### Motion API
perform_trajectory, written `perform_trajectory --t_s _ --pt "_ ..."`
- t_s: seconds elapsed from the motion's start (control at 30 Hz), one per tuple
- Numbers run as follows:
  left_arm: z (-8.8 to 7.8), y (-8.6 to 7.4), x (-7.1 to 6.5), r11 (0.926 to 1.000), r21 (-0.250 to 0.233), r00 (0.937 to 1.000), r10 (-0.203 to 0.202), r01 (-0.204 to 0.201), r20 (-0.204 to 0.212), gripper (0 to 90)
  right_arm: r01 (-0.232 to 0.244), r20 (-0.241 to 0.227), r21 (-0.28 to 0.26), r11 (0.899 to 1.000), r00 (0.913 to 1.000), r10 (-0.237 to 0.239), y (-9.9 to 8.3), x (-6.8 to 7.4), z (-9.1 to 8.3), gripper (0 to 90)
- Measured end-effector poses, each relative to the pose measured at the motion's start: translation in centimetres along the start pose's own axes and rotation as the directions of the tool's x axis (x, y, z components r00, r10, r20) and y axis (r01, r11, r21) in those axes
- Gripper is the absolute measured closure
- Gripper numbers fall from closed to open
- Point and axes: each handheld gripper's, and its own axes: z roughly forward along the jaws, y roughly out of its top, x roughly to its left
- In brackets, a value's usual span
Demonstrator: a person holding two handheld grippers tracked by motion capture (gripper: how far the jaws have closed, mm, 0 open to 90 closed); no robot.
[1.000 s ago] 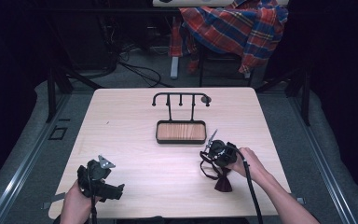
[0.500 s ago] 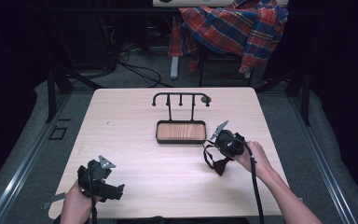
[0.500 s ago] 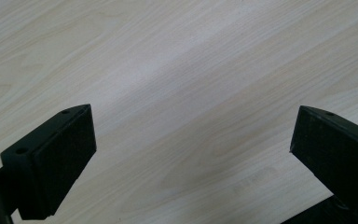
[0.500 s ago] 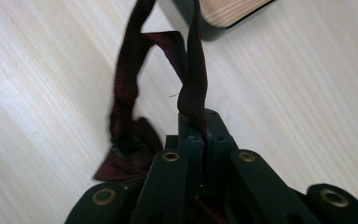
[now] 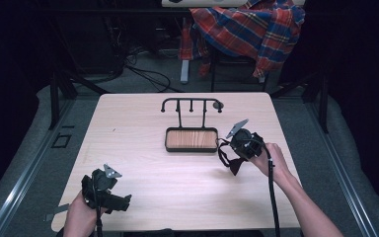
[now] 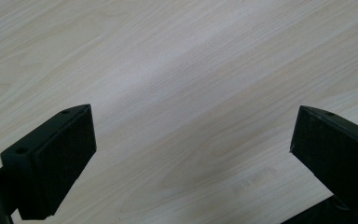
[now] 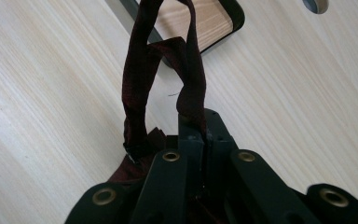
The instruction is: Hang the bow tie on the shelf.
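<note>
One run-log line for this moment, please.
right hand-held gripper: shut on dark red strap, off table | left hand-held gripper: open, empty | rack with tray: bare

The left hand (image 5: 81, 215) rested at the near left corner, gripping the left gripper (image 5: 109, 193) from behind with the forearm entering from the bottom edge. Its jaws pointed down and toward the right, standing wide apart with nothing between the pads (image 6: 65, 161). The right forearm extended from the lower right edge, angled up and to the left, with the right hand (image 5: 271, 159) wrapped around the rear of the right gripper (image 5: 230, 155). This gripper was held raised, its grey plate uppermost and its jaws directed leftward and down. In the right gripper view, the jaws stood pressed together, clamping a dark red strap (image 7: 142, 79).
</note>
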Motion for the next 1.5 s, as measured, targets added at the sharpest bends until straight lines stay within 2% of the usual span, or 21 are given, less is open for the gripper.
perform_trajectory --t_s 0.57,0.7,1.03,1.13,1.5 --pt "0.0 0.0 0.0 1.0000 -0.003 1.0000 -0.005 0.005 0.003 0.2 -0.024 0.016 -0.064 0.998 0.9996 0.025 2.0 -0.7 -1.3 88.4" --pt "0.0 0.0 0.0 1.0000 -0.006 1.0000 -0.008 0.008 0.005 0.1 -0.040 0.014 -0.096 0.995 0.9990 0.041 2.5 -0.8 -1.4 88.4" --pt "0.0 0.0 0.0 1.0000 -0.006 1.0000 -0.006 0.006 0.005 0.2 -0.058 0.012 -0.134 0.989 0.9981 0.060 3.4 -1.4 -1.8 88.4" --pt "0.0 0.0 0.0 1.0000 -0.004 1.0000 -0.005 0.005 0.004 0.1 -0.048 0.020 -0.127 0.991 0.9985 0.051 3.7 -1.6 -2.0 88.4" --pt "0.0 0.0 -0.1 1.0000 -0.007 1.0000 -0.003 0.003 0.003 0.2 -0.066 0.020 -0.156 0.986 0.9974 0.070 5.0 -2.2 -2.7 88.3"
